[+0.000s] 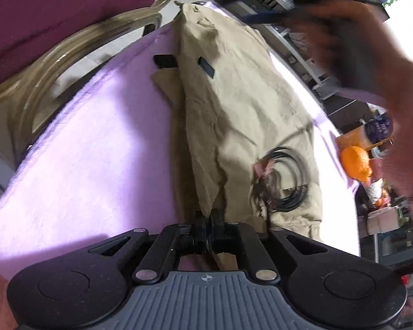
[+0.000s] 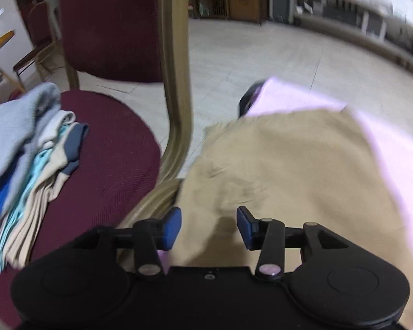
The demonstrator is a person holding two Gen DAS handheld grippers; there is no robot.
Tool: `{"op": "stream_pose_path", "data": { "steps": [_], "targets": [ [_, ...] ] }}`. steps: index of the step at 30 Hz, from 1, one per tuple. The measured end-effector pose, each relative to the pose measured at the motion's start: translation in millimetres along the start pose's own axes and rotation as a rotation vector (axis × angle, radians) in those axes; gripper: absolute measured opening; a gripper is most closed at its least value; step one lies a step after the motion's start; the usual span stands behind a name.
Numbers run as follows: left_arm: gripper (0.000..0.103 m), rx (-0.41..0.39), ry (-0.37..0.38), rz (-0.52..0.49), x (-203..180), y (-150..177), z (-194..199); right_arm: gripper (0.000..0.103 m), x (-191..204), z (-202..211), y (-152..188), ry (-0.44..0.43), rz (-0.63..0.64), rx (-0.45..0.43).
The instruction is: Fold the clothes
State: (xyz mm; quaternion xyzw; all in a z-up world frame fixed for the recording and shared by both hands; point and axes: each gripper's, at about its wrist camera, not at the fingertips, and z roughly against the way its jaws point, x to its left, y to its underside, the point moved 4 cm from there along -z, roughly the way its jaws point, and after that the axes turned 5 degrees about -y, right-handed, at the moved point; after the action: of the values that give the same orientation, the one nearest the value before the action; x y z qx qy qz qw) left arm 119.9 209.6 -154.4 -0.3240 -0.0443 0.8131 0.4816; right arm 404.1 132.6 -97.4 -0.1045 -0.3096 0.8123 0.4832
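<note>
From the left wrist I see the khaki garment (image 1: 234, 104) lying lengthwise on the lavender-covered tabletop (image 1: 90, 148), a coil of black cable (image 1: 285, 178) sitting on its near end. My left gripper (image 1: 206, 220) has its fingers pressed together, and a thin fold of khaki hem appears to be pinched between them, so I want to hold that pinch low and steady. A blurred hand (image 1: 352, 63) sweeps across the upper right. From the right wrist, the right gripper (image 2: 209, 220) hangs with its blue-padded fingers (image 2: 172, 227) about half open over the cloth, nothing gripped. Beside it the maroon chair (image 2: 110, 148) carries a stack of folded clothes (image 2: 27, 165). I judge the best move is to settle those pads onto the cloth edge, close on one layer, and keep clear of that cable.
</note>
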Motion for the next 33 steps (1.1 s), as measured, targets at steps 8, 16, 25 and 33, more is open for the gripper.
{"op": "stream_pose_path", "data": {
  "steps": [8, 16, 25, 33],
  "targets": [
    [0.008, -0.114, -0.079, -0.095, -3.9, 13.6, 53.8, 0.063, -83.9, 203.2, 37.1, 0.064, 0.045, -0.115],
    [0.015, -0.150, -0.103, -0.155, -46.4, 20.2, 53.6, 0.068, -136.1, 263.3, 156.4, -0.169, -0.363, -0.092],
    [0.006, -0.160, -0.267, -0.272, -75.7, 14.1, -15.4, 0.038, -131.5, 107.1, 243.7, -0.639, -0.918, 0.087],
    [0.005, -0.144, -0.276, -0.138, -45.9, 6.3, 11.8, 0.007, -186.5, 116.9, 260.9, -0.343, -0.941, -0.014]
  ]
}}
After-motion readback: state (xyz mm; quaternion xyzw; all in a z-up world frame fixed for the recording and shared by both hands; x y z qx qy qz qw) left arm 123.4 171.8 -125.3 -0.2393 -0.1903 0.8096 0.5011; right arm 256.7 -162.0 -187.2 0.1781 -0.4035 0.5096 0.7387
